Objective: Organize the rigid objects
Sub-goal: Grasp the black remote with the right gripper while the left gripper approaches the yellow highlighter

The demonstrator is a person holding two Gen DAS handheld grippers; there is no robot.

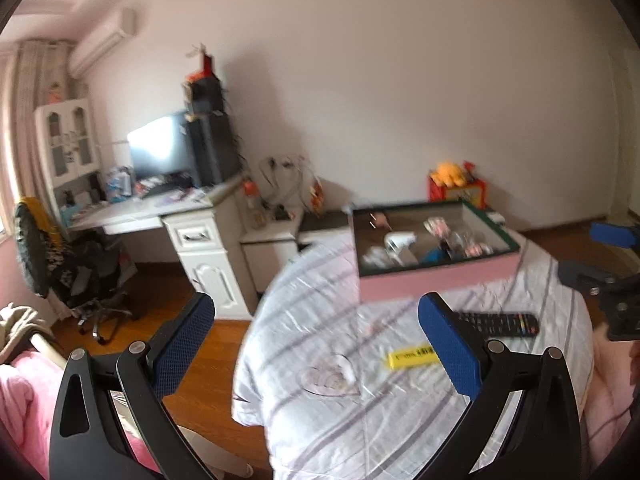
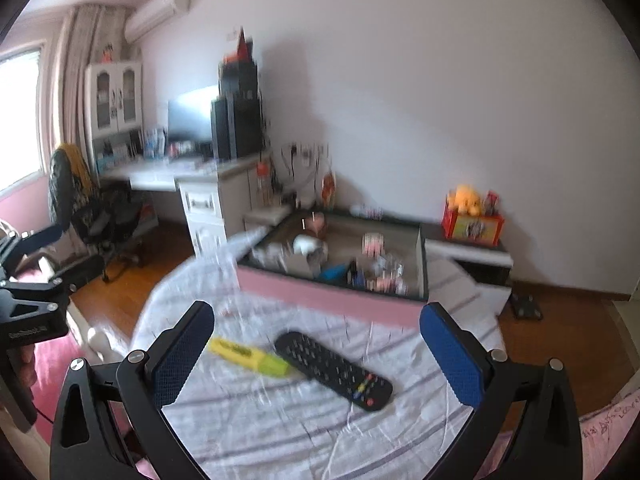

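My left hand-held gripper (image 1: 316, 344) and right hand-held gripper (image 2: 316, 350) both spread wide, empty. Black remote (image 2: 333, 370) touching yellow marker (image 2: 250, 358) on striped surface (image 2: 280, 432), near pink box (image 2: 332, 298).

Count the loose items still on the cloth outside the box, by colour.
Black: 1, the remote
Yellow: 1, the marker
Total: 2 lying loose on the cloth, in front of the pink box.
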